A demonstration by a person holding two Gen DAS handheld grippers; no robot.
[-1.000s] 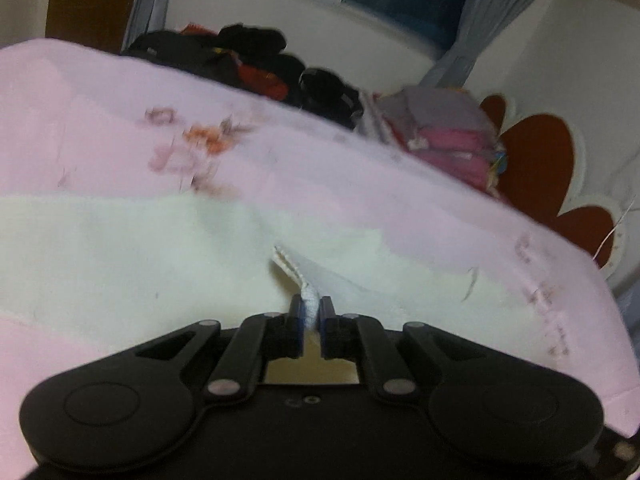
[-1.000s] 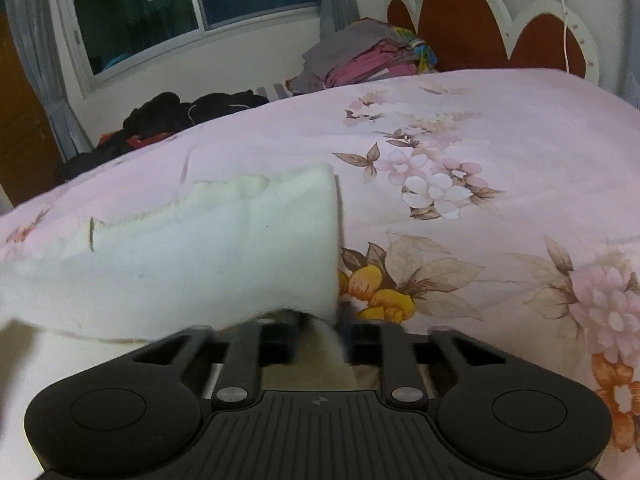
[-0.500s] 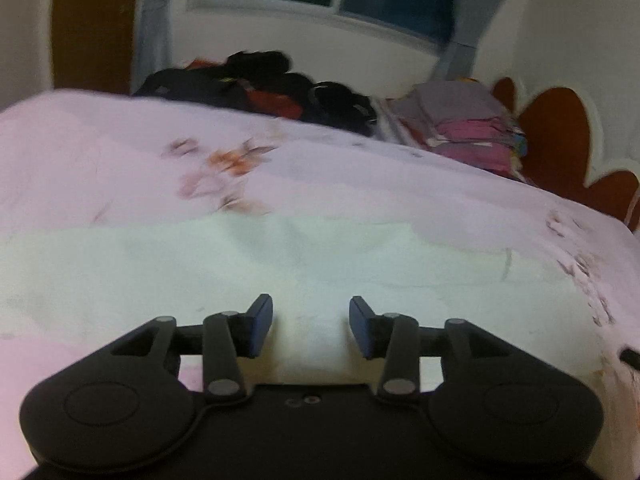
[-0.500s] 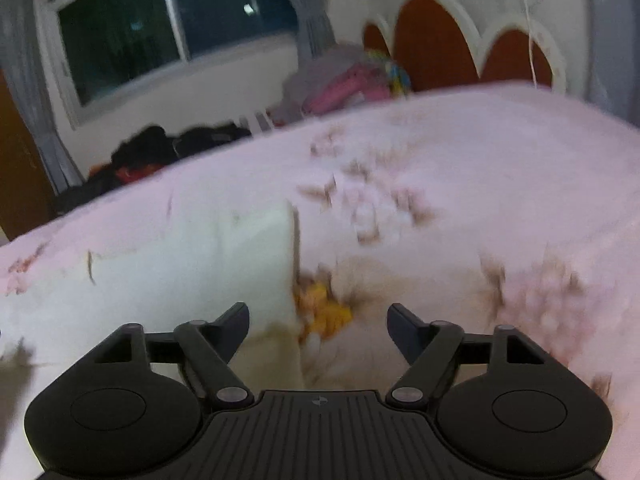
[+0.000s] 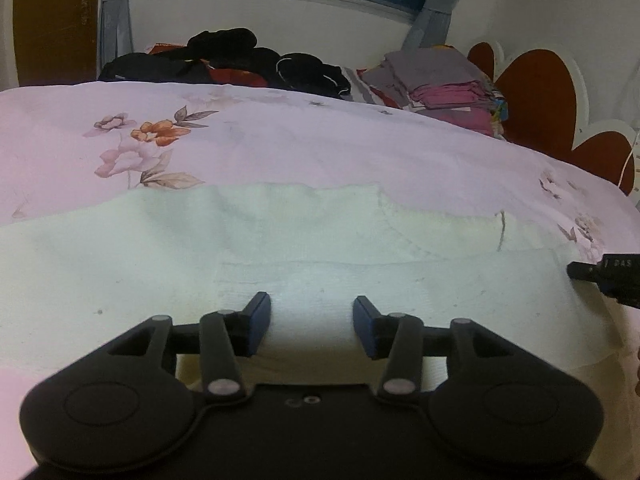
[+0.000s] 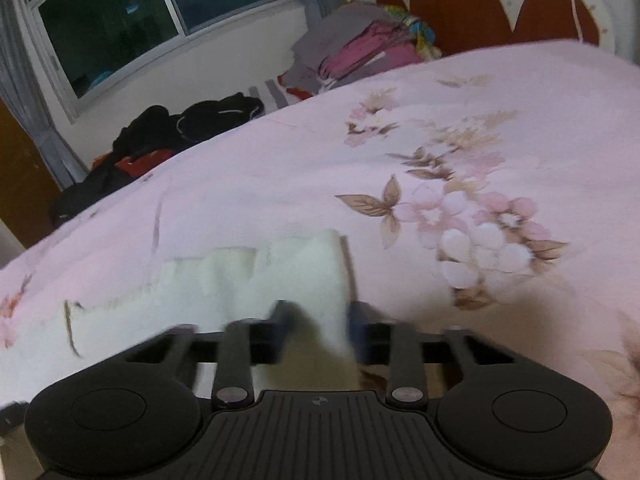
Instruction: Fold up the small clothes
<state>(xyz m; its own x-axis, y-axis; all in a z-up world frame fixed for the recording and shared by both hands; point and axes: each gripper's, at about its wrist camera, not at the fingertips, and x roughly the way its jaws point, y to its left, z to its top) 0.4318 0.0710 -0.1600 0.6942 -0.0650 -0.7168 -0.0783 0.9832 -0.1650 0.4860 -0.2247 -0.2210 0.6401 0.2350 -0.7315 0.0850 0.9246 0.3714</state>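
Observation:
A cream-white small garment (image 5: pixel 280 248) lies flat and folded on the pink floral bedspread (image 5: pixel 280 140). My left gripper (image 5: pixel 312 320) is open and empty, low over the garment's near edge. In the right wrist view the garment's right end (image 6: pixel 288 276) lies on the bedspread (image 6: pixel 440 140). My right gripper (image 6: pixel 318 324) is open with its jaws either side of the garment's right edge, blurred by motion. The tip of the right gripper shows at the far right of the left wrist view (image 5: pixel 608 276).
A heap of dark clothes (image 5: pixel 232 60) and a stack of folded grey and pink clothes (image 5: pixel 440 84) lie along the far side of the bed. A red and white headboard (image 5: pixel 552 96) stands at the right. A window (image 6: pixel 140 8) is behind.
Both grippers have let go of the garment and opened. The fold they held up now lies flat. My right gripper's jaws have since narrowed around the garment's right edge.

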